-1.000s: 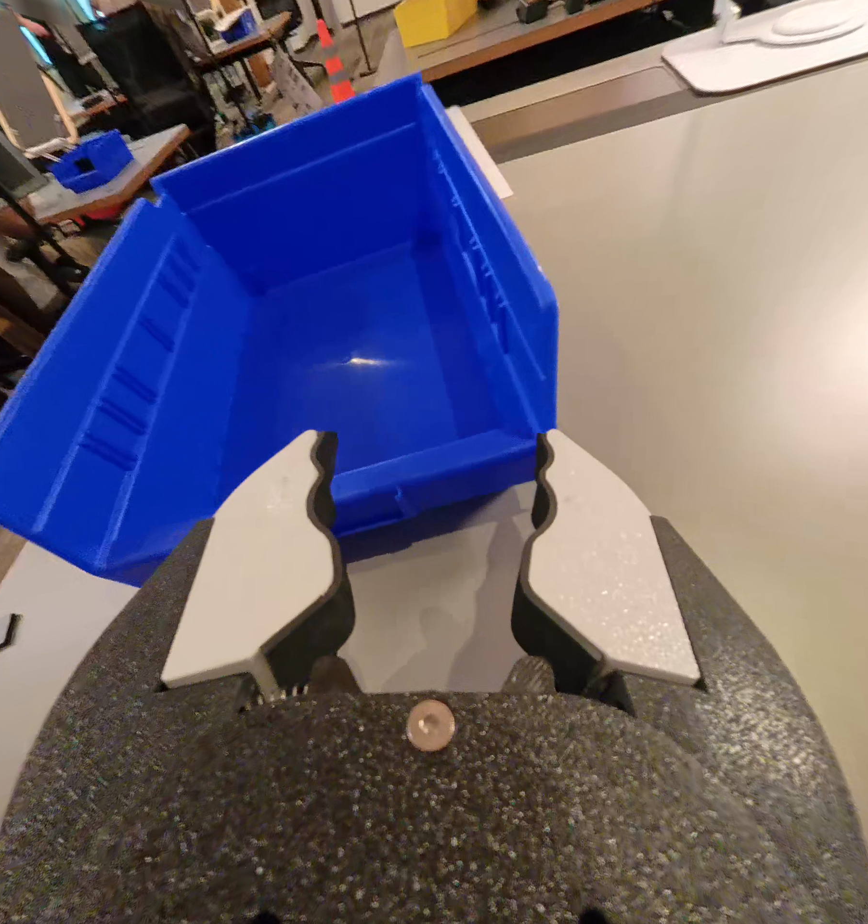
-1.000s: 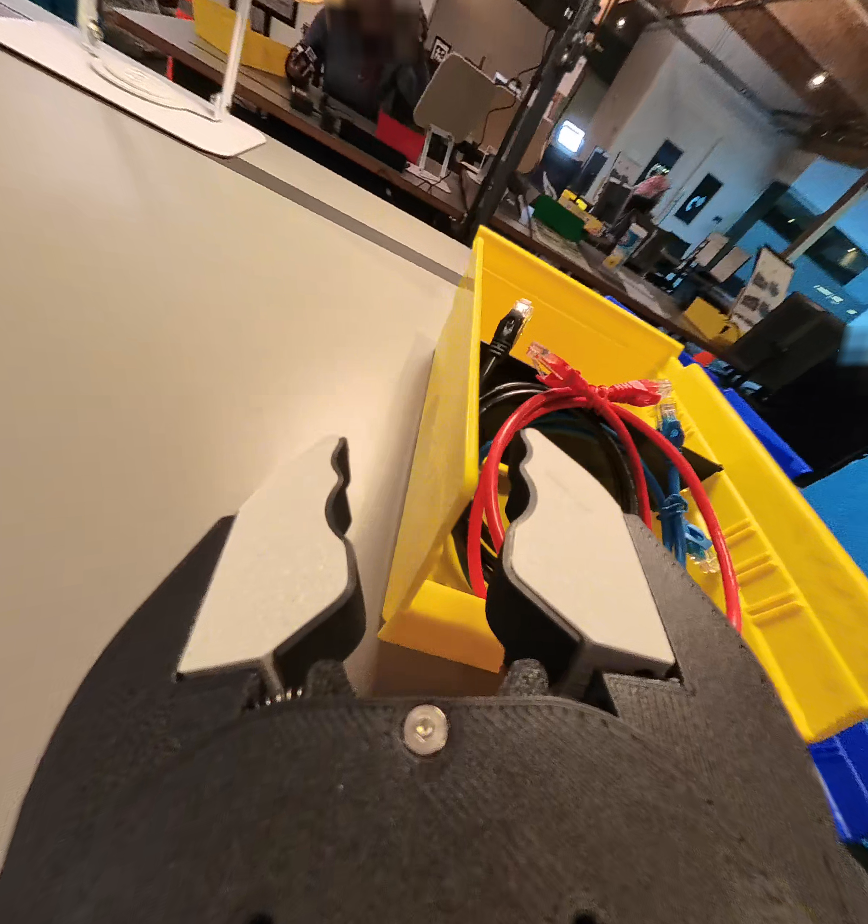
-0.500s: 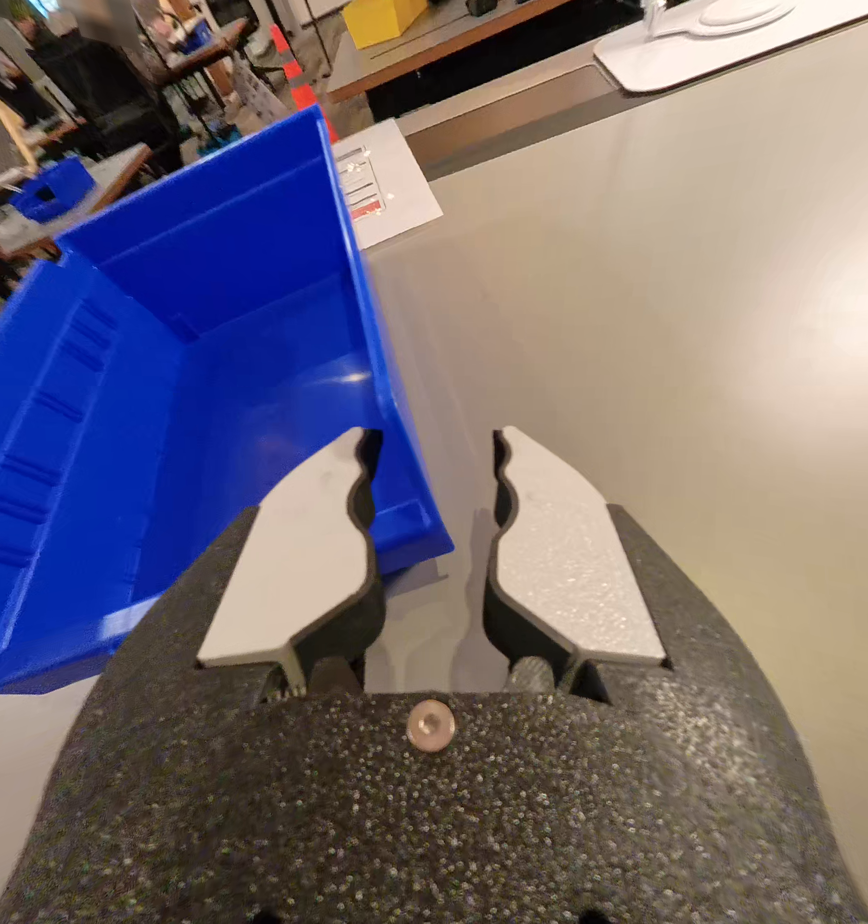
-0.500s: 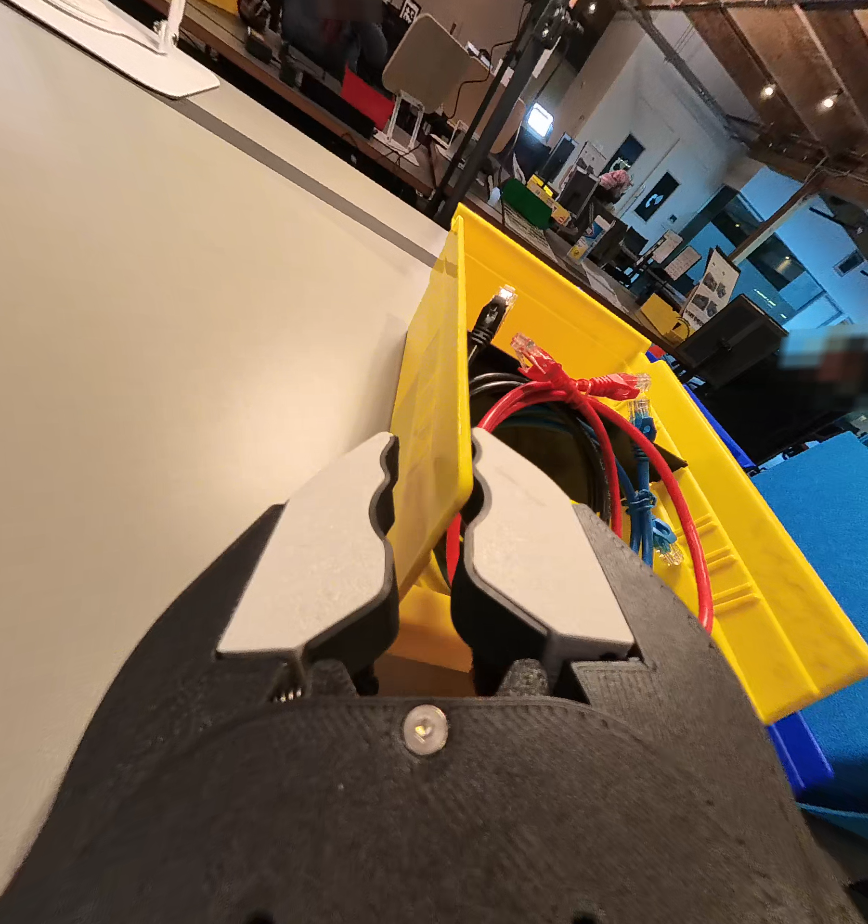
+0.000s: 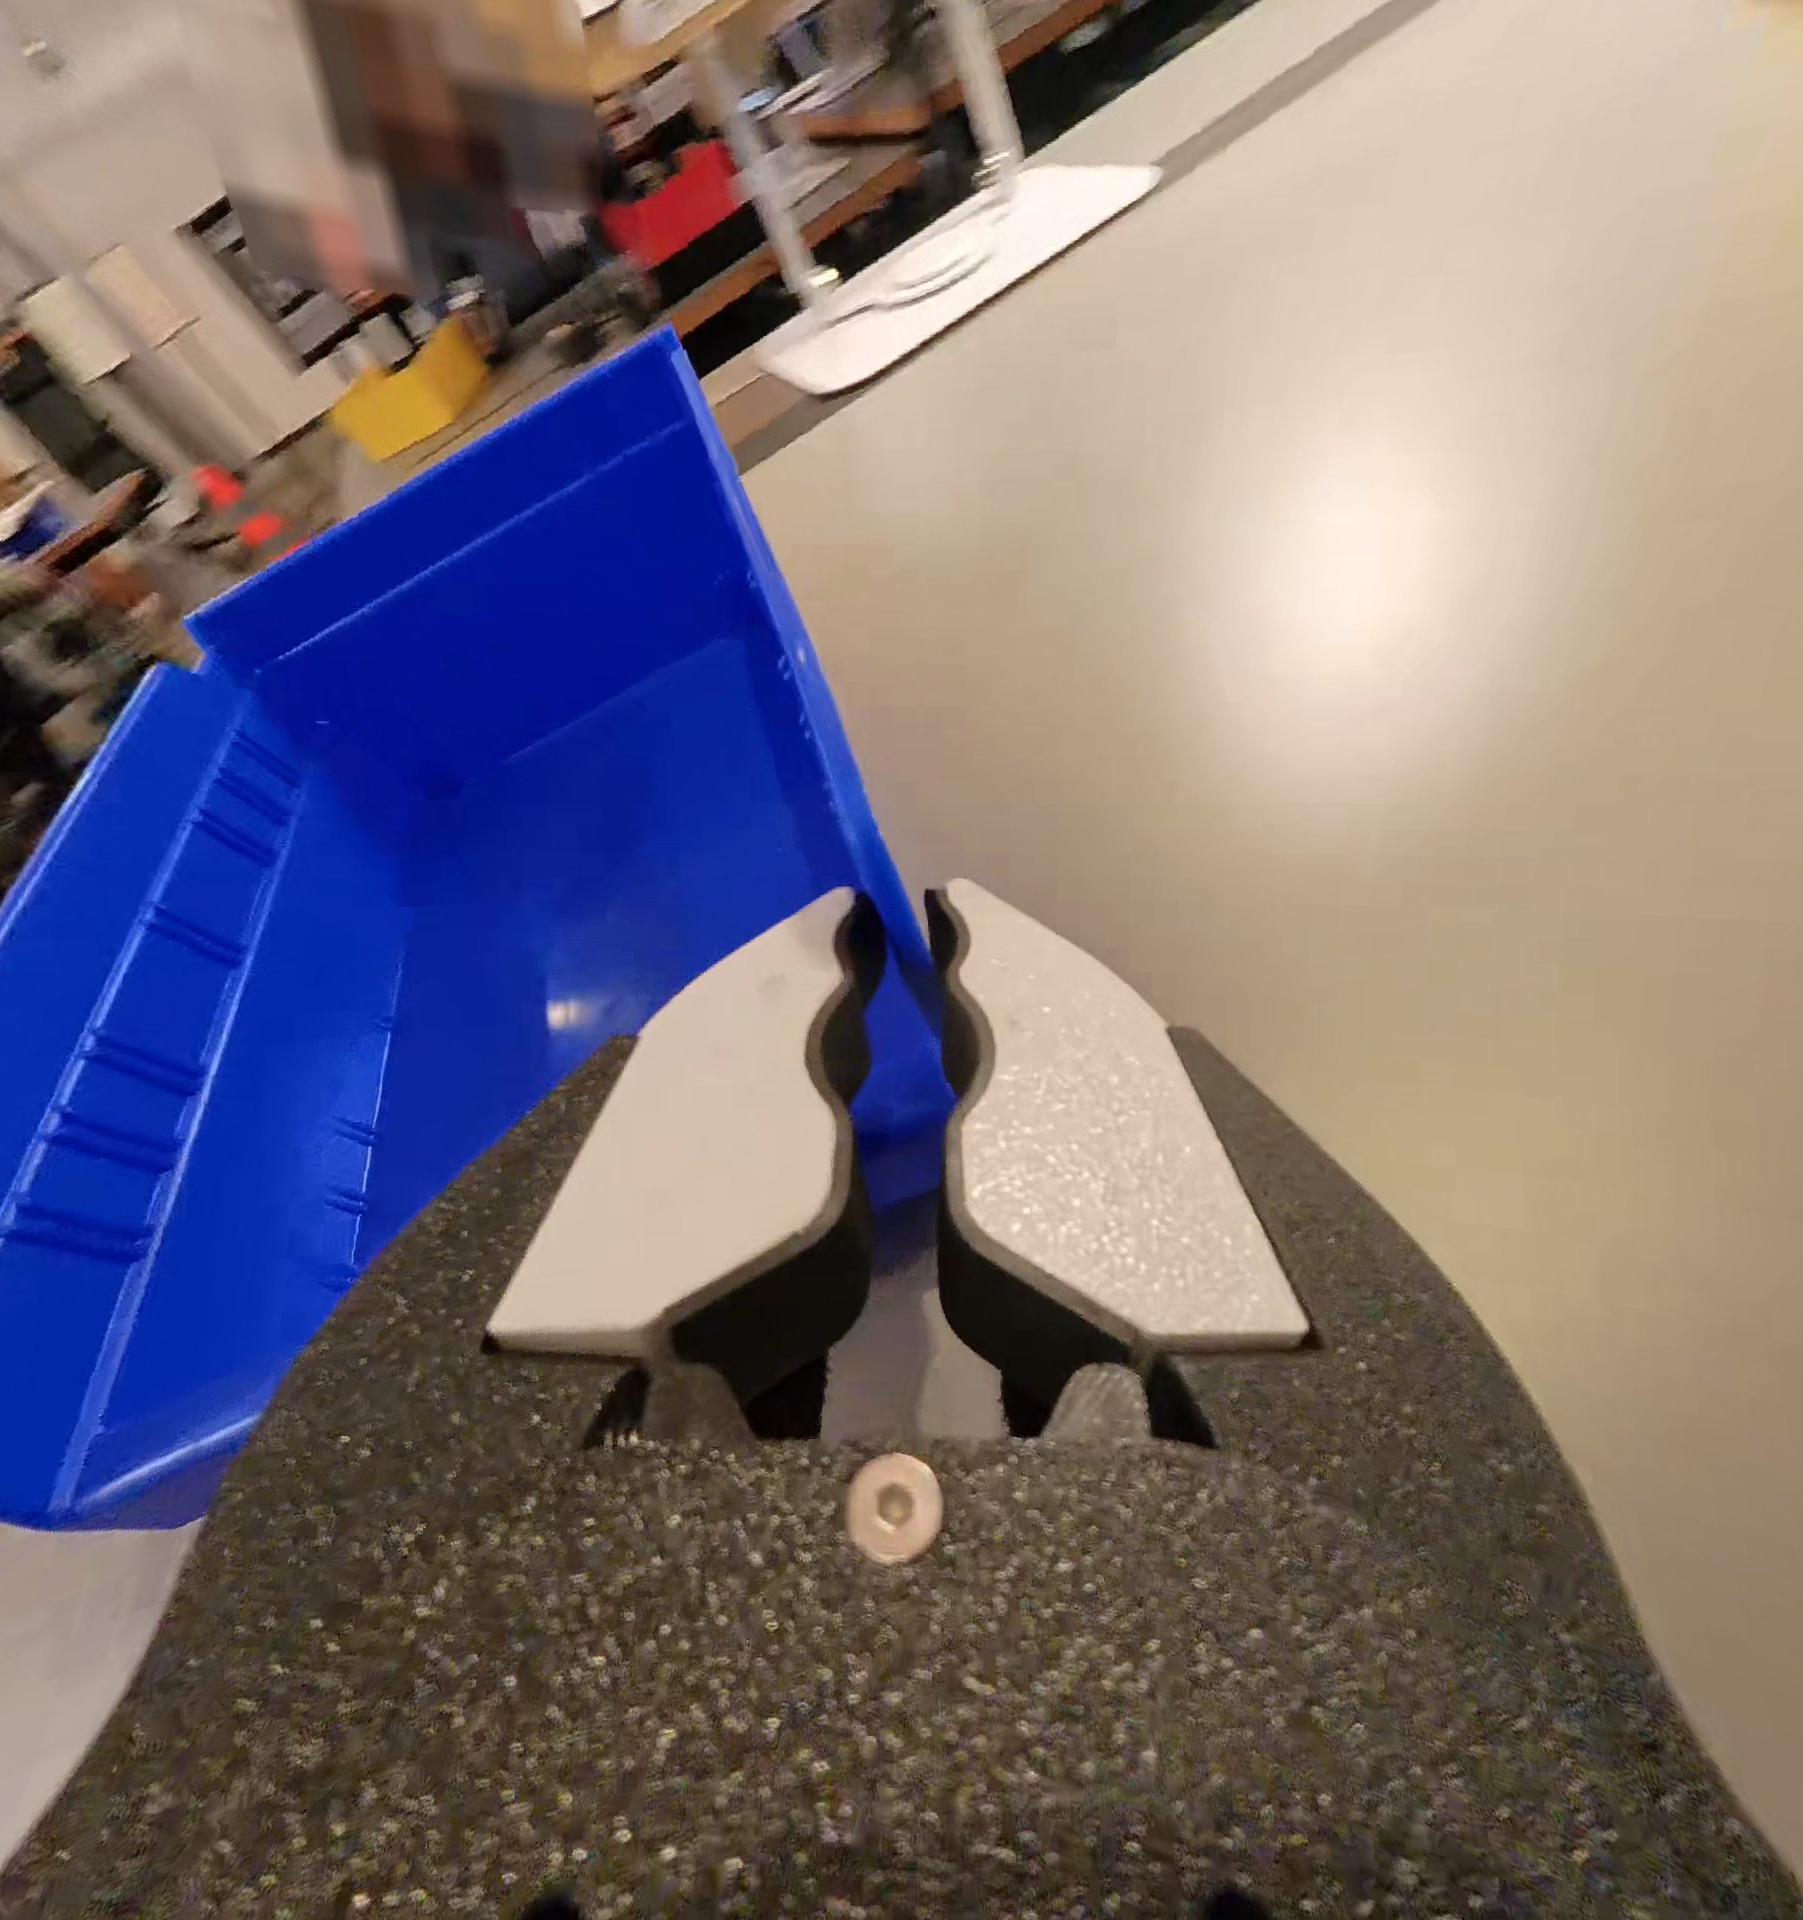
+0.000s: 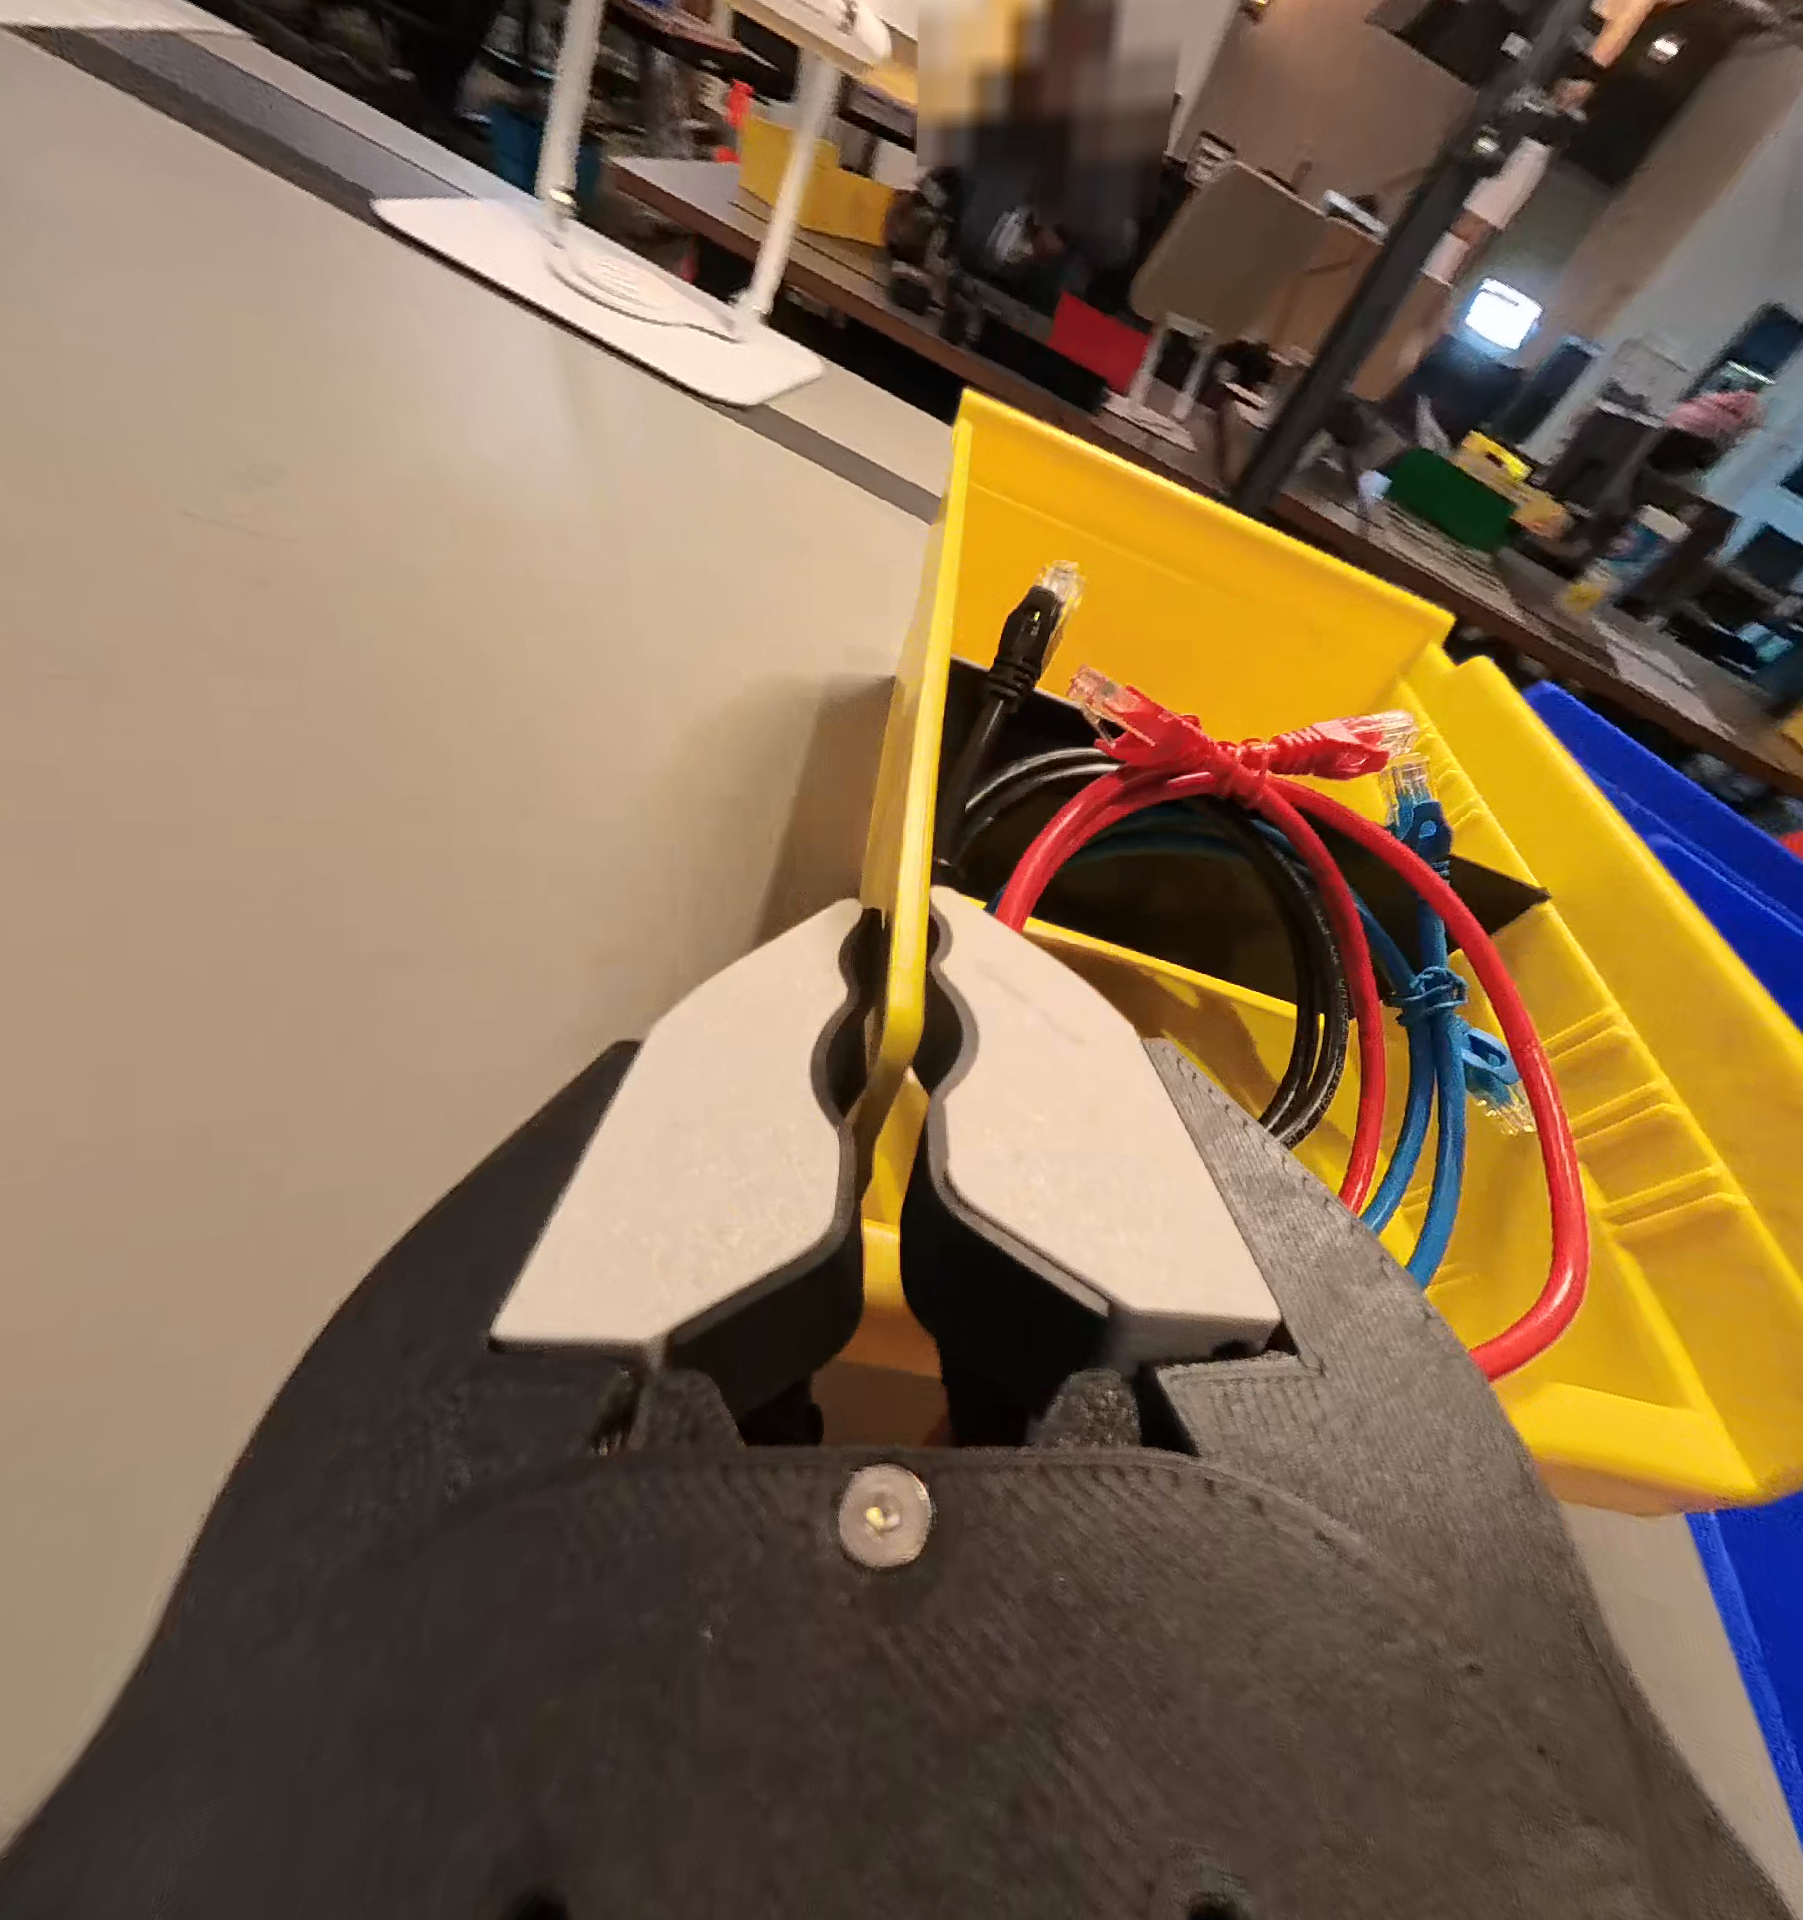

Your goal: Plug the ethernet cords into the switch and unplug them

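- Your left claw [image 5: 902, 914] is pinching the right side wall of a blue bin [image 5: 481, 790]; the thin plastic wall runs away from you between the two grey fingers [image 5: 731, 1122].
- The blue bin is glossy moulded plastic with ribbed side walls, and it sits tilted on the pale, smooth counter [image 5: 1396, 727], its long axis leading away from you and to the left. Nothing shows inside it.
- Your right claw [image 6: 897, 925] is pinching the left side wall of a yellow bin [image 6: 1240, 613]; the wall stands edge-on between the fingers and runs away from you.
- The ethernet cords lie coiled in the yellow bin, to the right of your right claw.
- The red cord [image 6: 1364, 1039] forms a tall loop tied near the top, its two clear plugs pointing out left and right.
- The black cord [image 6: 1323, 997] lies beside it, one end [image 6: 1032, 634] rising upright against the gripped wall with its clear plug on top.
- The blue cord [image 6: 1437, 997] hangs in loops just right of the black one, bound with a tie.
- A black divider [image 6: 1489, 883] crosses the yellow bin behind the cords.
- More blue bins [image 6: 1707, 831] sit to the right, touching the yellow one.
- A flat white stand base [image 6: 606, 301] rests on the counter far ahead, well apart from both bins.
- The switch is not identifiable in either view.
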`<state>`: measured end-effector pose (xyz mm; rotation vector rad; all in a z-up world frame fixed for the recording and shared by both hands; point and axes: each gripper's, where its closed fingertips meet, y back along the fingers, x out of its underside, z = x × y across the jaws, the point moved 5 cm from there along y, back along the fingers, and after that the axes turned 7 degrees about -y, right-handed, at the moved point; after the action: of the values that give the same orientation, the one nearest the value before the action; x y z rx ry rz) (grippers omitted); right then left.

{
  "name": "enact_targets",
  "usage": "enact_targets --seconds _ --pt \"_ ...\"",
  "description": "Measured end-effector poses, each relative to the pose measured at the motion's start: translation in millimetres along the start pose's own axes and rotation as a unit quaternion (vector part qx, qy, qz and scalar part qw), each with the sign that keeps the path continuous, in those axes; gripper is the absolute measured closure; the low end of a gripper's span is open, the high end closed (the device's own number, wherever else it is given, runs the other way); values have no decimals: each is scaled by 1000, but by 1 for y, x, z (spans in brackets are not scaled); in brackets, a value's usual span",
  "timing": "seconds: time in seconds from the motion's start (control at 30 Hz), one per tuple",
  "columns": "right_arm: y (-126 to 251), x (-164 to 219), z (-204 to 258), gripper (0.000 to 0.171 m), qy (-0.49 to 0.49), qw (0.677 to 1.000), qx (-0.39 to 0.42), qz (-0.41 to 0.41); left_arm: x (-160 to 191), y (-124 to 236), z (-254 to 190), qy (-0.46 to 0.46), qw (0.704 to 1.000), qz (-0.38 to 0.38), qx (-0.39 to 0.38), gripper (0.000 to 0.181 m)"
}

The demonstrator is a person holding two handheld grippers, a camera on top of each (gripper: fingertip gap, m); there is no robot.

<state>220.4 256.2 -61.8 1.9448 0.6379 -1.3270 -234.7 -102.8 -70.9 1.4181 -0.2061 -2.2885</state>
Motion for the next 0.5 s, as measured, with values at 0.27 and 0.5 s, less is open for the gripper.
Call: enact_targets --seconds 0.27,0.5 --pt "-42 -17 19 165 26 978 -203 -23 -5 45 -42 -88 957 -128 244 175" --pt "-78 -32 30 165 37 920 -388 -26 -6 82 -74 -113 874 -210 423 177"
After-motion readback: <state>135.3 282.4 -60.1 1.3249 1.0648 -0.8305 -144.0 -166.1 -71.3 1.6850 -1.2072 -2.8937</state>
